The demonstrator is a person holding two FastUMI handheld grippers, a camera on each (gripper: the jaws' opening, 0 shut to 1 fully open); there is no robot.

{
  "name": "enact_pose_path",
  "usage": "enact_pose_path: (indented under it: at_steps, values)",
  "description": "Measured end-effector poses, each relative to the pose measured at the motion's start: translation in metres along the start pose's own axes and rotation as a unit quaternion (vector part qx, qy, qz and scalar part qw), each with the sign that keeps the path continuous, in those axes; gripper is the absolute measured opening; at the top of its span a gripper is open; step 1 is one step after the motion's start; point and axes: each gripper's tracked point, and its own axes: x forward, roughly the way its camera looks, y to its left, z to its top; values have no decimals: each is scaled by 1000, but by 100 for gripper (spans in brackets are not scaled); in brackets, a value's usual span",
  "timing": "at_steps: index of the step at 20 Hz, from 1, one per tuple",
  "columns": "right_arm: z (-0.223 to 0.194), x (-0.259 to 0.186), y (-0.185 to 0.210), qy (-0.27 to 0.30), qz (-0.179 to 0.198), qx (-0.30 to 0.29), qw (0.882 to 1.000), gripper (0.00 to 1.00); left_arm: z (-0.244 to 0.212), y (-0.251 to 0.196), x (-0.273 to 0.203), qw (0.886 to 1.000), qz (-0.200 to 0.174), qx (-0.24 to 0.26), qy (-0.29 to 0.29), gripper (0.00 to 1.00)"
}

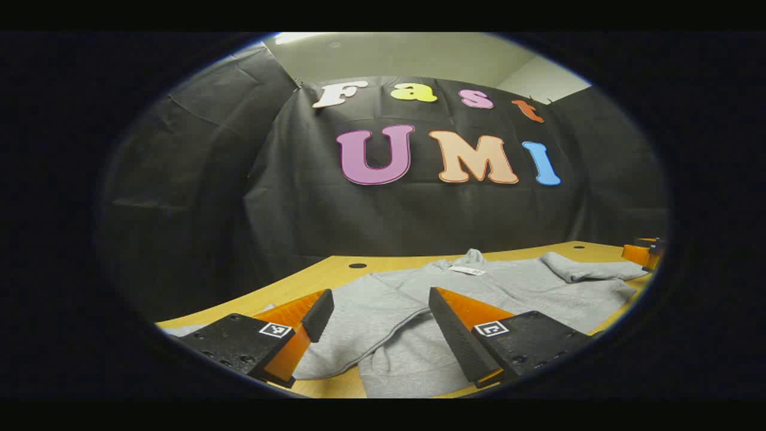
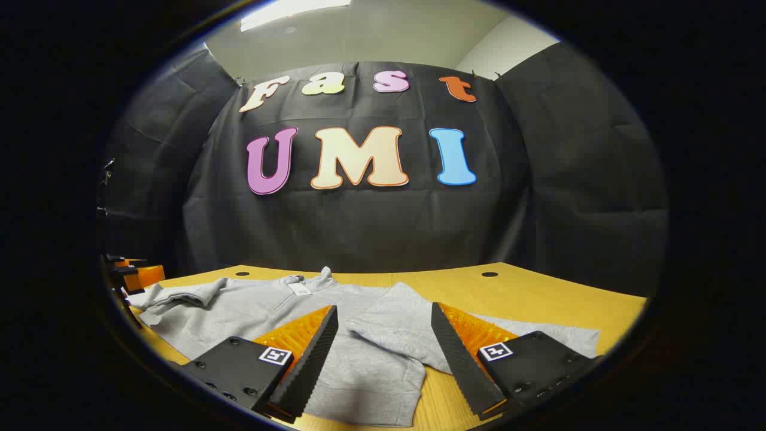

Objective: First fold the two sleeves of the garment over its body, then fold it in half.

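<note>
The wooden table is covered across its middle by a grey sweatshirt lying flat, with bare wood left behind it and at the far right in the right gripper view. Open air is seen above the cloth as far as the black booth wall. The left gripper and right gripper are held apart-fingered over the sleeves.

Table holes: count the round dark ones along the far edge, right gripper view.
2. One hole sits at the far left of the table, behind the grey sweatshirt; the other hole sits far right on bare wood. The garment could hide more.
</note>
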Motion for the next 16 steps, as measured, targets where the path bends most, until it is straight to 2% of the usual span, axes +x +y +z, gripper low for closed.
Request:
enact_pose_path:
  at_steps: [16]
  values:
    - [1, -1, 0, 1, 0, 0, 1000, 97, 0, -1, 0, 1000, 0, 0, 1, 95]
